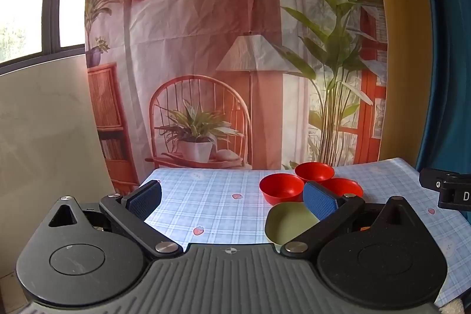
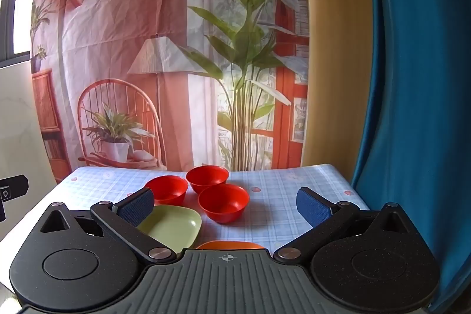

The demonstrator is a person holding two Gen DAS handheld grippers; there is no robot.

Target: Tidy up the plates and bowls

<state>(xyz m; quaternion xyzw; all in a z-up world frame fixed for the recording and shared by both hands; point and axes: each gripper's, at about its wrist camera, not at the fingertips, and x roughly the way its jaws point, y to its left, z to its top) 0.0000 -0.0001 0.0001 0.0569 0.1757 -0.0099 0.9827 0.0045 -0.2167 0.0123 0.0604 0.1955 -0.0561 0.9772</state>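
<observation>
Left tool (image 1: 232, 197): released, both blue pads spread wide, nothing between them. Right tool (image 2: 225, 206): released, pads equally wide apart, nothing gripped.

The surface (image 2: 282, 205) carries a blue-and-white checked cloth printed with small strawberry motifs.

Task items, as seen from the right wrist:
- Three red bowls stand upright in a tight cluster at 12 o'clock from the tool. The far bowl (image 2: 207, 178) is at the back; the left bowl (image 2: 167, 189) sits at its 8 o'clock; the near bowl (image 2: 223, 202) sits at its 5 o'clock. Whether their rims touch cannot be told.
- A green plate (image 2: 173, 224), square with rounded corners, lies flat just at 7 o'clock from the near bowl, partly behind the left finger.
- An orange plate (image 2: 229, 245) shows only as a rim at 6 o'clock, cut off by the tool body.

From the left wrist the same bowl cluster and green plate (image 1: 290, 222) lie at 1 o'clock, partly behind the right pad.

Legible writing: a single white letter "D" on a black device (image 1: 450, 192) at the right edge of the left wrist view; the rest is cut off. A printed backdrop (image 2: 164, 55) of a room hangs behind the surface
</observation>
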